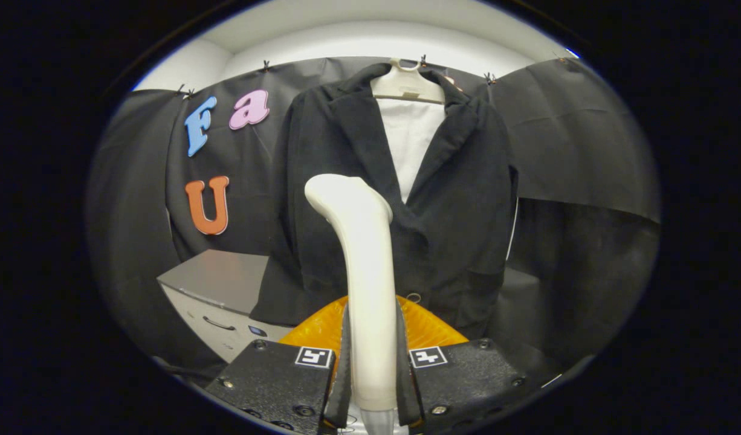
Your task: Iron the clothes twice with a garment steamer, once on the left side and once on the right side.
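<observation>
A black jacket (455, 199) hangs on a pale hanger (407, 87) against the booth wall, with a white lining showing at its open collar. A cream garment steamer (364, 254) stands upright between my fingers, its handle pressed from both sides and its curved head rising in front of the jacket's lower middle. My gripper (373, 356) is shut on the steamer's handle. An orange translucent part (322, 329) of the steamer shows just beyond the fingers. The steamer's head is apart from the cloth, as far as I can tell.
A grey cabinet (222, 290) with a drawer handle stands to the left, below the jacket's sleeve. Black cloth covers the booth walls on both sides.
</observation>
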A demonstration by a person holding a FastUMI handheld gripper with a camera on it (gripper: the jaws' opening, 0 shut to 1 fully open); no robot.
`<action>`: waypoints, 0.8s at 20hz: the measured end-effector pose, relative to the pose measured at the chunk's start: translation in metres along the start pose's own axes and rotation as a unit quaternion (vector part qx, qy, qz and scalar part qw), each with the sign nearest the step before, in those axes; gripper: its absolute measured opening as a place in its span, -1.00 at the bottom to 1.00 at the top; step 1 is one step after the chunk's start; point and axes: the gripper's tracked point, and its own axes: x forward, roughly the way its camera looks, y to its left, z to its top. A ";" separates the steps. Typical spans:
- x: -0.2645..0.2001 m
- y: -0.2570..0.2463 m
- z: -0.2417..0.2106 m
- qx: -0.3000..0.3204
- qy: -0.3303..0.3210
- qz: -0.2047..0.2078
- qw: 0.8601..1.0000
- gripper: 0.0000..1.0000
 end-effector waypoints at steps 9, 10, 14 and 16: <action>0.007 -0.010 -0.061 -0.003 0.047 -0.013 0.999 -0.34; 0.008 -0.010 -0.067 -0.004 0.051 -0.013 0.999 -0.34; 0.008 -0.010 -0.091 -0.010 0.068 -0.014 0.998 -0.34; 0.008 -0.010 -0.100 -0.012 0.075 -0.013 0.997 -0.34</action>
